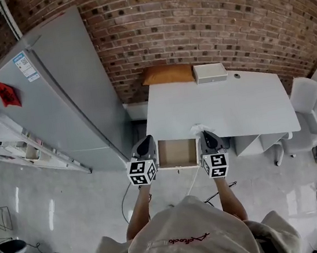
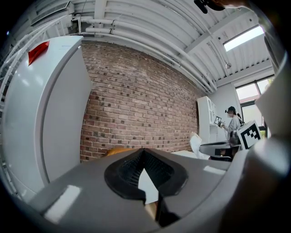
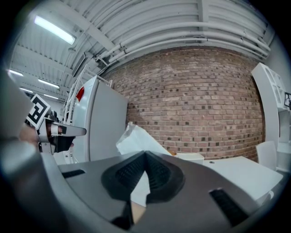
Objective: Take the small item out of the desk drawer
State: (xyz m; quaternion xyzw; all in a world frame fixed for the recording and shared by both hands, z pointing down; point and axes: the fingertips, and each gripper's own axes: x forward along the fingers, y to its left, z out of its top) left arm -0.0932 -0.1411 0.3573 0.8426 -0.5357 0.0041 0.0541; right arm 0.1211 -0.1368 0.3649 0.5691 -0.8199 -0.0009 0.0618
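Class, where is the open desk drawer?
Head view, lower centre: the open drawer juts from the white desk at its near left edge, between the left gripper and right gripper.

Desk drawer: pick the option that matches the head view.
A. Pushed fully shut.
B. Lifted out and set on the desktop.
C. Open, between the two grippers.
C: the drawer stands out from the front of the white desk, its brown inside showing, with the left gripper at one side and the right gripper at the other.
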